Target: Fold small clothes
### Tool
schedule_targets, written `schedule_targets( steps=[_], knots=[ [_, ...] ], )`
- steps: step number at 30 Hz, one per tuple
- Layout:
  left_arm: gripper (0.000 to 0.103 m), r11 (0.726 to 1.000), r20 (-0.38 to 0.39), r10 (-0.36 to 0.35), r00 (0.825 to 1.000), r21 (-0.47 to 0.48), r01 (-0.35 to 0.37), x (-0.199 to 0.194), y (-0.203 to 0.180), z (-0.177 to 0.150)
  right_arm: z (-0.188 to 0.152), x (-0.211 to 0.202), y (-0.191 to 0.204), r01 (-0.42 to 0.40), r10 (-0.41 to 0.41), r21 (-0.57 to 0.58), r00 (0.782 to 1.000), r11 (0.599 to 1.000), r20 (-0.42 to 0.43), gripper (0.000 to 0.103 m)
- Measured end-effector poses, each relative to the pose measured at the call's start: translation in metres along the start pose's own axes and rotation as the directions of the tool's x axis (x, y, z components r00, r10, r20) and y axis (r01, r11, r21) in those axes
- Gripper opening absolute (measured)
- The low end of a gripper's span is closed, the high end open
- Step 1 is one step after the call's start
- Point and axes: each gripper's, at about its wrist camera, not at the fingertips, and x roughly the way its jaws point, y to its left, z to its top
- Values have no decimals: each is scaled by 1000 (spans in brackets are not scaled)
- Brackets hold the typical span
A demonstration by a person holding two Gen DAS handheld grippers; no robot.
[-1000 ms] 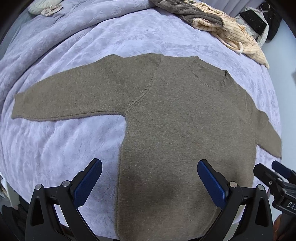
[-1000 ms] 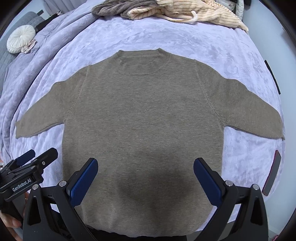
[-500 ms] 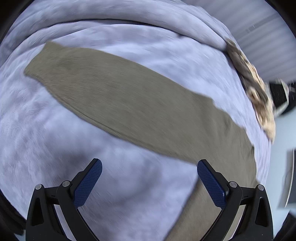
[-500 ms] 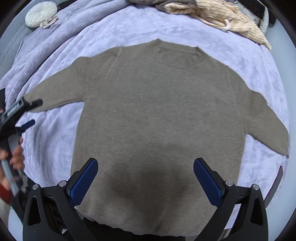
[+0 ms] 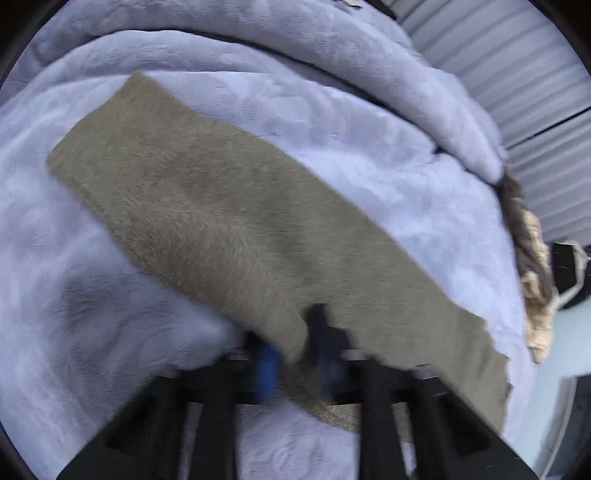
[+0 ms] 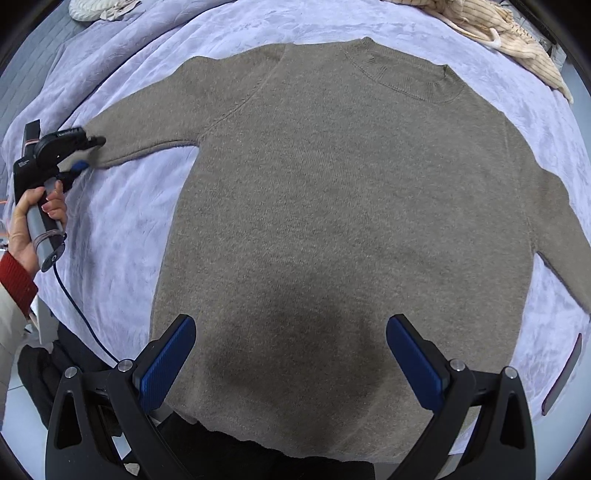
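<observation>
A brown knitted sweater (image 6: pixel 332 192) lies flat, front up, on a lilac blanket (image 6: pixel 122 236), both sleeves spread out. In the left wrist view its left sleeve (image 5: pixel 229 206) runs diagonally across the blanket. My left gripper (image 5: pixel 295 363) is blurred, its jaws close together on the sleeve's near edge. It also shows in the right wrist view (image 6: pixel 83 155) at the sleeve's cuff end. My right gripper (image 6: pixel 291 362) is open and empty, hovering above the sweater's hem.
A pile of striped cream and grey clothes (image 6: pixel 509 37) lies at the far right of the bed, also seen in the left wrist view (image 5: pixel 532 266). A white round cushion (image 6: pixel 92 7) sits far left. A dark flat object (image 6: pixel 561 373) lies at the bed's right edge.
My left gripper has swung left from the hem to the left sleeve, gone down to it and shut its jaws. My right gripper stayed open over the hem, shifting slightly.
</observation>
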Motion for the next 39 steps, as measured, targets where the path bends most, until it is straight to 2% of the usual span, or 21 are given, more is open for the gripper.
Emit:
schedule_targets(
  steps=[2,5,9,11,13,16,18,21,25,28,30,31,33,34,35,37,39],
  knots=[
    [10,1000,36,7,999,30,-8,-11,-8,1,-1,-2,-1,-11,11,2,1000,1000,7,103],
    [10,991,102,6,995,134,-20,-32,-39,-2,-1,-7,-7,-22,22,9,999,1000,28,103],
    [10,960,157,-73,985,280,27,-59,-97,-10,-1,-15,-19,-34,32,36,998,999,54,103],
    [10,927,163,-127,978,371,58,-69,-136,-22,-2,-19,-28,-40,36,54,997,998,67,103],
    [10,879,140,-190,972,465,105,-73,-180,-38,-3,-22,-38,-42,37,73,996,996,78,103],
    [10,793,67,-249,966,587,164,-66,-248,-71,-6,-27,-59,-46,34,116,995,992,98,103],
    [10,733,9,-263,965,652,193,-51,-289,-100,-9,-30,-75,-48,32,151,994,987,108,103],
    [10,660,-78,-238,968,718,220,-21,-336,-146,-15,-30,-101,-43,20,206,993,978,113,103],
    [10,595,-154,-152,976,774,215,26,-365,-209,-27,-24,-138,-25,-2,270,995,963,97,103],
    [10,562,-189,-31,981,809,174,60,-369,-245,-34,-19,-159,-15,-10,306,997,952,80,103],
    [10,550,-188,35,982,823,138,71,-367,-261,-38,-16,-173,-18,-6,331,997,944,71,103],
    [14,540,-172,60,983,834,113,73,-365,-266,-39,-15,-179,-23,-1,342,997,940,72,103],
    [54,518,-137,74,988,851,80,69,-362,-274,-39,-14,-189,-36,9,362,997,932,76,103],
    [85,512,-121,66,990,856,71,63,-360,-276,-39,-14,-194,-52,22,375,996,926,83,103],
    [89,503,-99,43,994,862,64,52,-358,-278,-38,-15,-198,-76,43,386,995,919,93,103],
    [89,477,-77,10,997,877,63,27,-351,-277,-33,-16,-205,-110,70,396,991,912,114,103],
    [89,475,-55,-5,998,879,50,9,-343,-270,-24,-18,-204,-119,71,380,988,917,138,103]
  ],
)
